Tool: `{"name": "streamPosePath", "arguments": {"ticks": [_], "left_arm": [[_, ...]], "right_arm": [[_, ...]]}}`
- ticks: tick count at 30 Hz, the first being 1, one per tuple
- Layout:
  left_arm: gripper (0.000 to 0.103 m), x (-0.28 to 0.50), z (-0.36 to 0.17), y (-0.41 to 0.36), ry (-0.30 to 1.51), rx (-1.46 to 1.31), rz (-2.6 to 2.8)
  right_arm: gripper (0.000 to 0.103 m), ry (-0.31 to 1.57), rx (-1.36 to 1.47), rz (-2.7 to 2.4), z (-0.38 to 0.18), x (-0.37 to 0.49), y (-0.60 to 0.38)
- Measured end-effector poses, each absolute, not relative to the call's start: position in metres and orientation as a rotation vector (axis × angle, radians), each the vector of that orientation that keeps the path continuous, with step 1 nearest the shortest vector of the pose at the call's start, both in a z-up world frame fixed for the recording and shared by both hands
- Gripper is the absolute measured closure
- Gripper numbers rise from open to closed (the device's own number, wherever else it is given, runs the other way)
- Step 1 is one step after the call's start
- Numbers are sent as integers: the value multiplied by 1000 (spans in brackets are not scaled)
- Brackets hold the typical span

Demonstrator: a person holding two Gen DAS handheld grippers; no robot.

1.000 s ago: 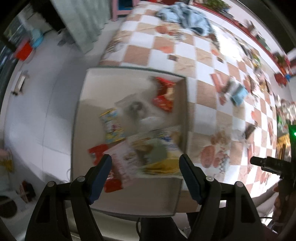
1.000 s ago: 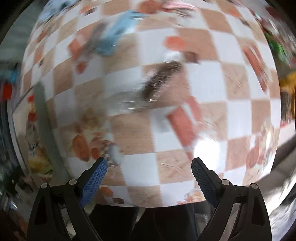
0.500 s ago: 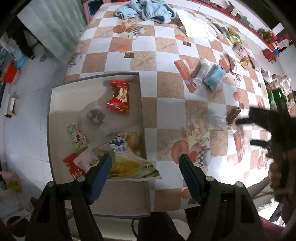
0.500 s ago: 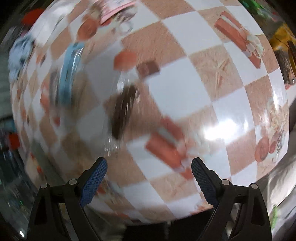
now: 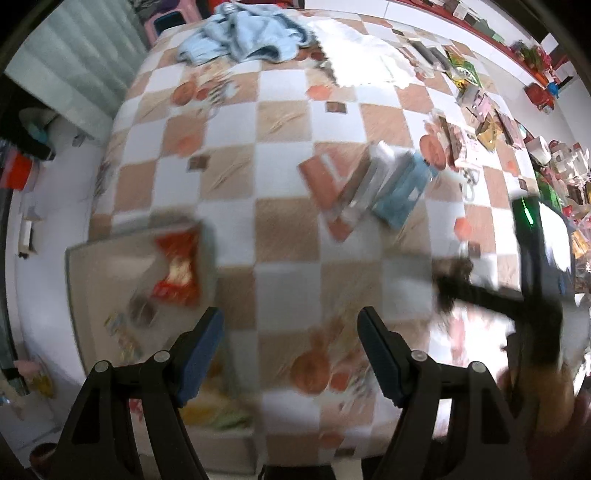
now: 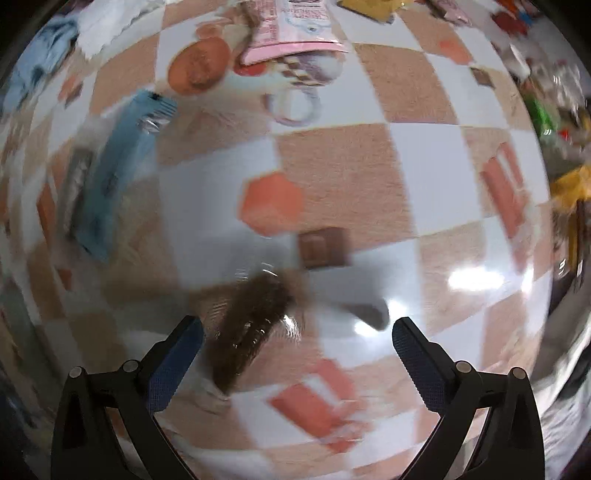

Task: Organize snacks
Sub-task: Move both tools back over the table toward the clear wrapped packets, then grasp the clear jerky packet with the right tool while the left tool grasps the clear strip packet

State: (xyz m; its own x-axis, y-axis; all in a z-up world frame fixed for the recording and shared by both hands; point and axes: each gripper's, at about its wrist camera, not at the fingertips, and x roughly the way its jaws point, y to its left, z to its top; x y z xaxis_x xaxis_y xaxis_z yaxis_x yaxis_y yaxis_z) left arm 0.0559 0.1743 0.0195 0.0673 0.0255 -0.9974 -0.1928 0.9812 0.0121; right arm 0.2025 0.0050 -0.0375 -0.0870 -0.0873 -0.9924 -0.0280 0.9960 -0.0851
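A dark brown snack in a clear wrapper lies on the checked tablecloth just ahead of my right gripper, which is open, empty and low over it, the snack nearer the left finger. In the left wrist view the right gripper reaches in from the right over that same brown snack. My left gripper is open and empty above the cloth, just right of a beige box holding a red packet and other snacks. A blue packet lies farther off.
A silver packet lies beside the blue one. A pink packet and several more snacks line the far right of the table. A light blue cloth is bunched at the far end. The table's near edge is under the grippers.
The left gripper has swung right, away from over the box to the cloth beside it. The right gripper has dropped closer to the brown snack, which now sits by its fingers.
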Motion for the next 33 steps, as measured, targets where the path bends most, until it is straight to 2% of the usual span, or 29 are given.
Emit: {"name": "streamPosePath", "arguments": {"ticks": [9, 18, 22, 28, 33], "left_arm": [[25, 135, -21, 140, 1488, -12, 152], [25, 175, -59, 128, 1510, 114, 104], [25, 178, -68, 124, 1528, 147, 74], [25, 186, -70, 130, 1531, 120, 43], [25, 197, -73, 139, 1556, 39, 39]], "right_arm": [[0, 1738, 42, -31, -44, 183, -87], [0, 1744, -32, 33, -38, 176, -84], [0, 1745, -138, 124, -47, 164, -62], [0, 1551, -439, 302, -21, 168, -31], [0, 1505, -587, 425, -29, 177, -4]]}}
